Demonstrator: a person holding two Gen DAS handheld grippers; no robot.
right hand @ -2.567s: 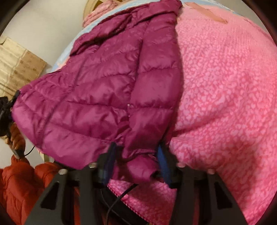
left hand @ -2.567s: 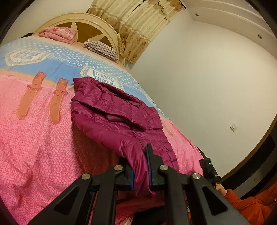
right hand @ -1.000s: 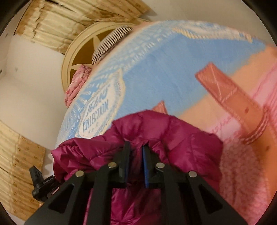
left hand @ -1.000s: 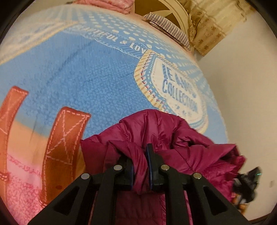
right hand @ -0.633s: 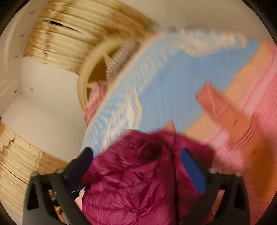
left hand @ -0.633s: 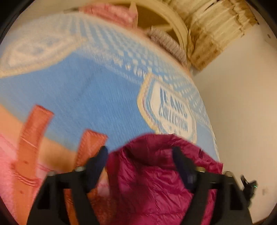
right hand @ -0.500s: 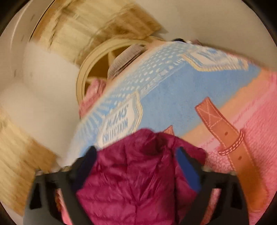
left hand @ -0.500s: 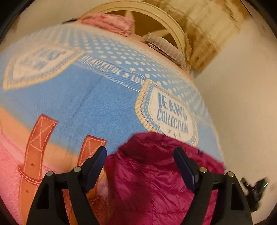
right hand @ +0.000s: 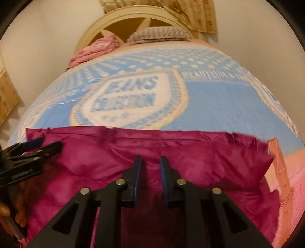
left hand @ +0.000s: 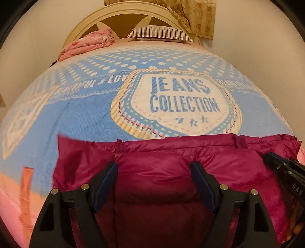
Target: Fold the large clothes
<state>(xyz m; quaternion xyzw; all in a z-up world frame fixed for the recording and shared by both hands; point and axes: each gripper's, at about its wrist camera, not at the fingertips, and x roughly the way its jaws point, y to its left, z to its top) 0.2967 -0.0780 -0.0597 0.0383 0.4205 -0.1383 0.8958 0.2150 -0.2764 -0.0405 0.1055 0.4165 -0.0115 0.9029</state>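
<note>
Left wrist view, folded jacket [left hand: 171, 167] on bedspread [left hand: 85, 114], left tool [left hand: 154, 183] open

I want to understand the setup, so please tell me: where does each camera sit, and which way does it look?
Left wrist: on the left gripper, looking down the bed toward the headboard; its own open fingers and the right gripper show.
Right wrist: on the right gripper, facing the same way; its narrow fingers, the left gripper and a hand show.
Shared: magenta jacket, blanket, pillow.
</note>
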